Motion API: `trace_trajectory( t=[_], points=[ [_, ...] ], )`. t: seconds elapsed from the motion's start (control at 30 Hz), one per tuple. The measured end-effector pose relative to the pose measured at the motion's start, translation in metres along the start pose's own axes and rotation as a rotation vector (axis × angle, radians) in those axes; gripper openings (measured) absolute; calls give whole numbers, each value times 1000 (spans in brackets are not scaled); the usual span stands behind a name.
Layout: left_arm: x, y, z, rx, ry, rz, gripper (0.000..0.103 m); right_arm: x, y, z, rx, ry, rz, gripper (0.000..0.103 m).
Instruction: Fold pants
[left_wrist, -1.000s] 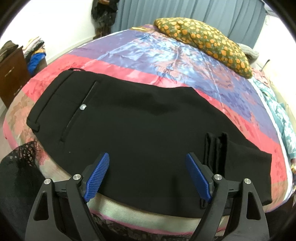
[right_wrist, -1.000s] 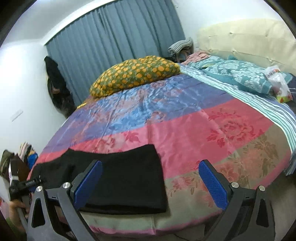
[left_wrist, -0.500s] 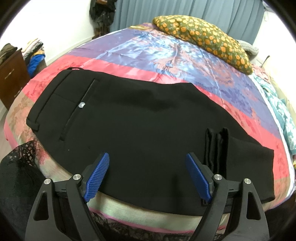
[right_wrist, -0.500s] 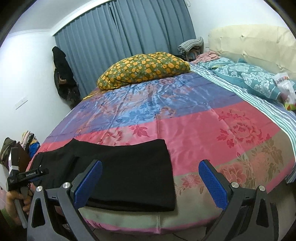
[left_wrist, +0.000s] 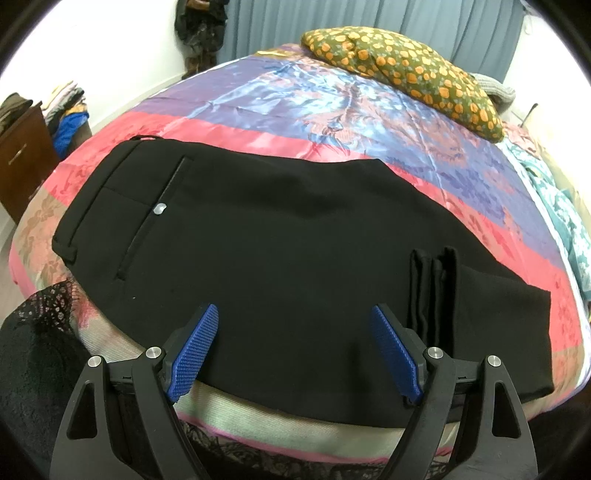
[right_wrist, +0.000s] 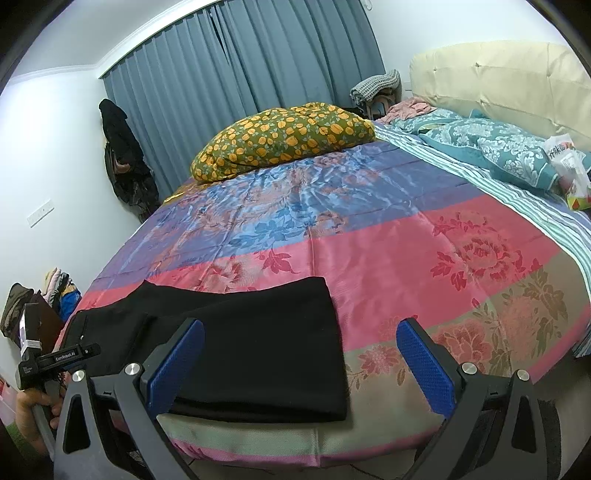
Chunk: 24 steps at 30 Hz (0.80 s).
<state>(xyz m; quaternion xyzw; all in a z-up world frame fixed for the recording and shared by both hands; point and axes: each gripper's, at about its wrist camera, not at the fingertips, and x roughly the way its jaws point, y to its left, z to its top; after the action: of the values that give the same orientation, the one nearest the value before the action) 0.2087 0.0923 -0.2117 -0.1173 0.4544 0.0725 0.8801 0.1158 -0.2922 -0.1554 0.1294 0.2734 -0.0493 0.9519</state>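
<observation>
We hold two grippers above the near edge of a bed. In the left wrist view, the black pants (left_wrist: 280, 240) fill the middle of the frame, spread flat across the pink band of the floral bedspread (left_wrist: 332, 99). The waistband and a pocket with a pale button (left_wrist: 159, 209) sit at centre left; the leg hems (left_wrist: 430, 291), already doubled back, lie in a stack at lower right. The left gripper (left_wrist: 295, 350) hovers at the bottom centre, its blue fingers (left_wrist: 194, 350) wide apart and holding nothing, lined up over the near edge of the cloth, likely ready to take the next fold

In the right wrist view, the pants (right_wrist: 236, 347) occupy the lower left, their folded end squared off near the mattress edge. The right gripper (right_wrist: 299, 365) spreads empty across the bottom, one finger over the cloth, the other over bare bedspread. An orange-flowered pillow (right_wrist: 284, 140) rests at upper centre, well apart from the pants
</observation>
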Motion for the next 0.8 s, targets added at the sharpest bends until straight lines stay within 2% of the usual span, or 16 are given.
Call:
trace_trajectory(
  t=[0.27, 0.53, 0.8],
  points=[
    [0, 1, 1, -6, 3, -2, 86, 0, -3, -1, 18, 4, 2, 103],
    [10, 4, 2, 16, 83, -12, 86, 1, -8, -1, 47, 5, 7, 103],
    [2, 24, -1, 3, 94, -10, 86, 3, -15, 0, 84, 8, 10, 103]
  ],
)
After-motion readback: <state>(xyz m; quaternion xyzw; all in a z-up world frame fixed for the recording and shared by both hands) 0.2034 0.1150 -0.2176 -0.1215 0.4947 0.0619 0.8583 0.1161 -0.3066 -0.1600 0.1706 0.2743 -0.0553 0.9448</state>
